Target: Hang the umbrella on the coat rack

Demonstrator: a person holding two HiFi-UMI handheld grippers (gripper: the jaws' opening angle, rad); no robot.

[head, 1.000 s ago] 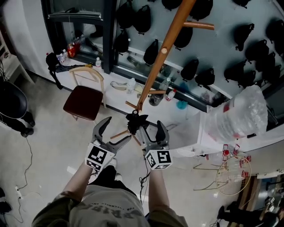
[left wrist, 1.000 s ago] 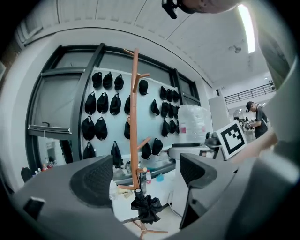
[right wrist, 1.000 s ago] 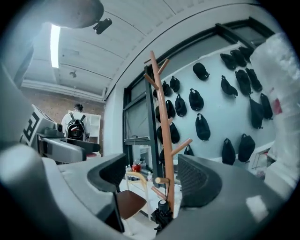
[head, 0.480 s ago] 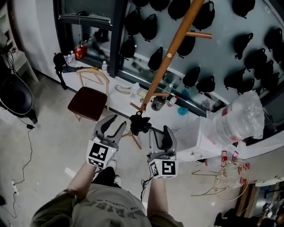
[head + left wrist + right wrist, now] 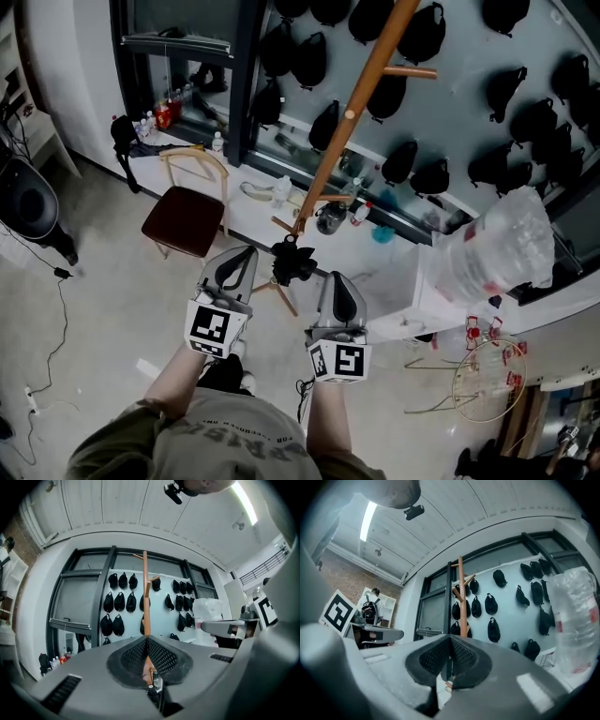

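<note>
The wooden coat rack point(image 5: 349, 112) slants up through the head view, with pegs near its top and foot. A small black bundle point(image 5: 292, 264), apparently the folded umbrella, hangs by a low peg at the foot of the pole. My left gripper point(image 5: 240, 263) is just left of the bundle and my right gripper point(image 5: 336, 284) just right of it, both apart from it. Both pairs of jaws have just been closing and now stand shut with nothing between them. In the left gripper view the rack point(image 5: 145, 597) rises behind the shut left gripper point(image 5: 146, 640). The rack point(image 5: 461, 597) also rises behind the shut right gripper point(image 5: 450, 639).
A wooden chair with a dark red seat point(image 5: 183, 217) stands left of the rack. Many black bags point(image 5: 323, 122) hang on the wall behind. A big clear plastic bag point(image 5: 497, 253) sits at the right, a wire ring point(image 5: 487, 375) below it. A person with a backpack point(image 5: 371, 609) stands far off.
Both grippers' jaws went from wide open to shut. Both hands drew back a little from the black bundle, which stays at the foot of the rack.
</note>
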